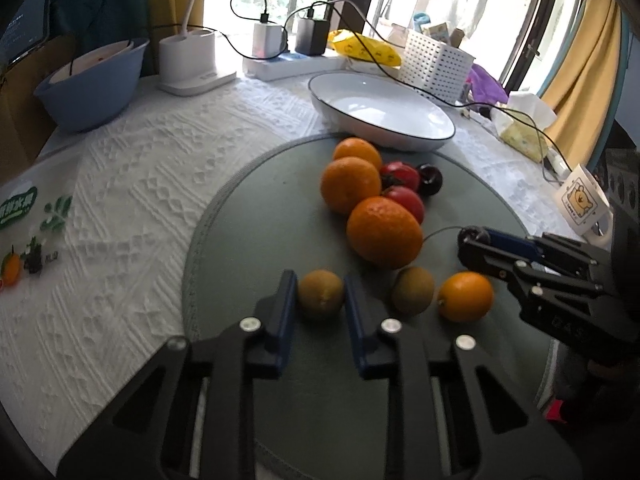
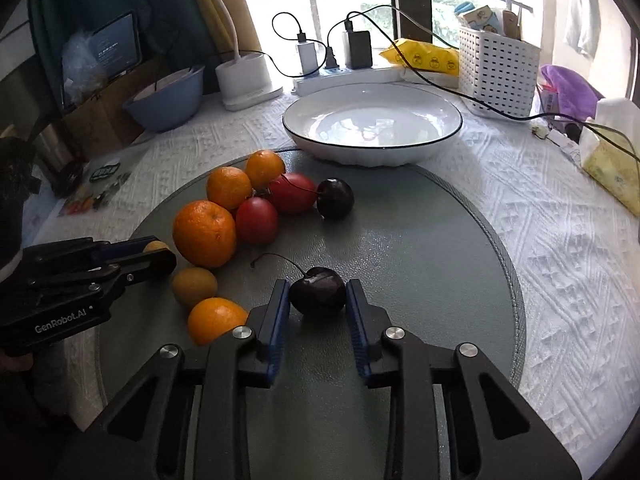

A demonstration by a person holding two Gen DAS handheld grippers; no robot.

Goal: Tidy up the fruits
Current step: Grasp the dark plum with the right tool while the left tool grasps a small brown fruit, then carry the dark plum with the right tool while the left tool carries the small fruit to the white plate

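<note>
Left claw (image 1: 320, 300) pinches kumquat (image 1: 321, 294) mid-mat (image 1: 240, 240); plate (image 1: 380, 108) beyond.

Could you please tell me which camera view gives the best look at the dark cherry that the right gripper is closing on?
The right wrist view: the cherry sits centred between the right gripper pads, stem visible. In the left wrist view, only a dark sliver shows at the gripper's tips.

Daylight poured in through the window (image 2: 352, 4) behind the counter (image 2: 552, 240), blown out to white, so nearer things stood partly backlit. The white dish (image 2: 372, 128) carried soft glare. Shadows under the fruit were faint. Both fisheye views bent strongly at the edges, with dark, dim corners; the centre stayed fairly sharp.
</note>
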